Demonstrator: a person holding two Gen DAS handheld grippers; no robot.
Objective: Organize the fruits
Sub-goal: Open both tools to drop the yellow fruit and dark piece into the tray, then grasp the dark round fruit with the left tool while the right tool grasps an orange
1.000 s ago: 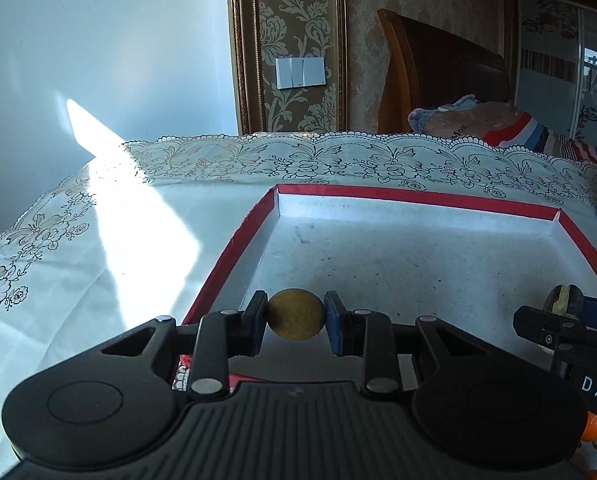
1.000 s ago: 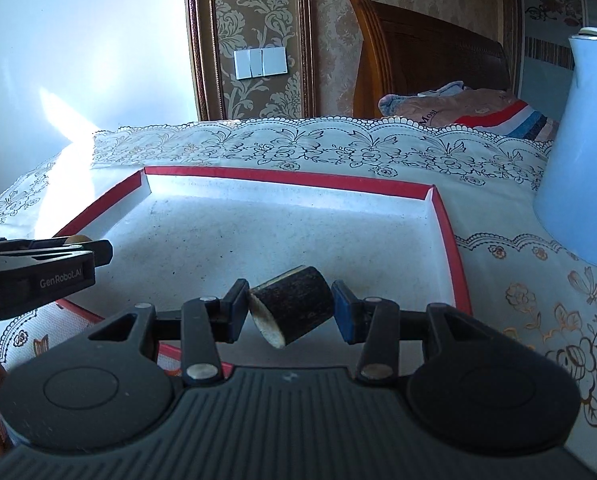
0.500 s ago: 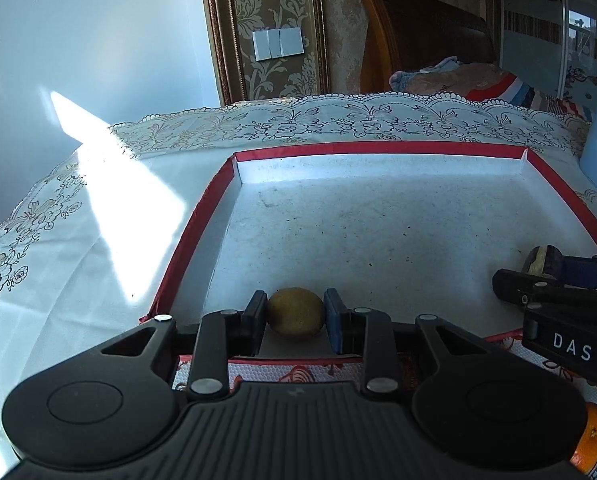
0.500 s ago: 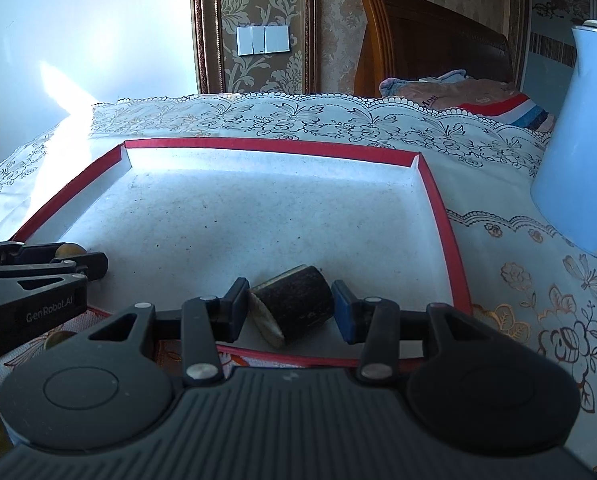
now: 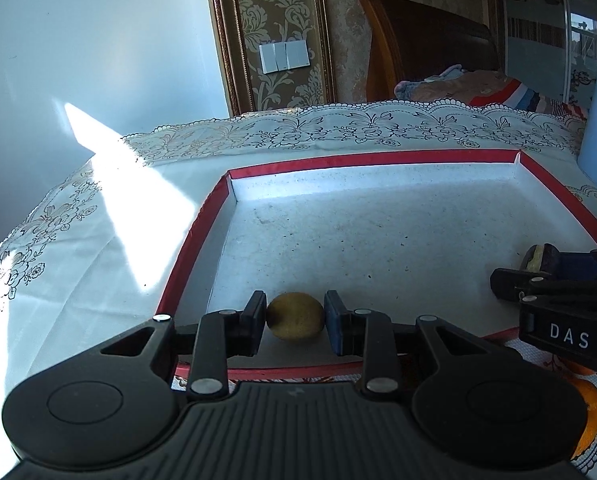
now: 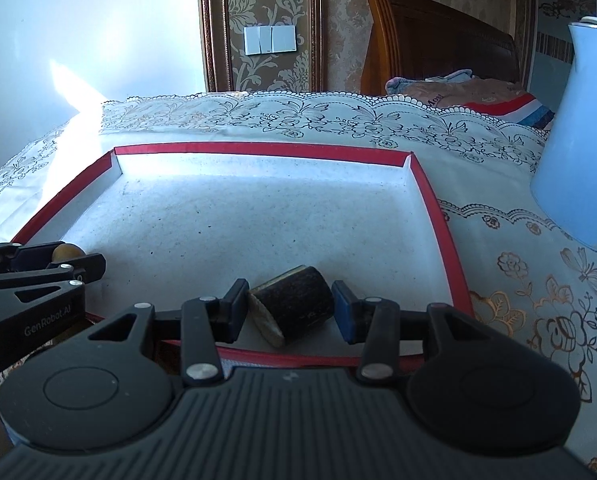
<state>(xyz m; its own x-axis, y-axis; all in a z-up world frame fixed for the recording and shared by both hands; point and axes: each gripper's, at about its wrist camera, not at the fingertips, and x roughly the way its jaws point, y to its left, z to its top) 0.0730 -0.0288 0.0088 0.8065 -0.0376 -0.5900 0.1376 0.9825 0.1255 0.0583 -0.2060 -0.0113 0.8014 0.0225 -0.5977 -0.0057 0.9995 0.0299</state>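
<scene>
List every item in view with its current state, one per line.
Left gripper: shut on the kiwi.
Kiwi: whole, held low over the tray's near edge.
Right gripper: shut on the dark cut piece.
Dark cut piece: tilted, cut face toward the left.
Tray: open, only the two held fruits low over it.
Blue jug: upright beside the tray.

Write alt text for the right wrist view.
The right gripper holds a dark cylindrical piece with a pale cut end over the near edge of a red-rimmed white tray. The left gripper, at far left, holds a small brownish fruit; a pale blue jug stands at right.
</scene>
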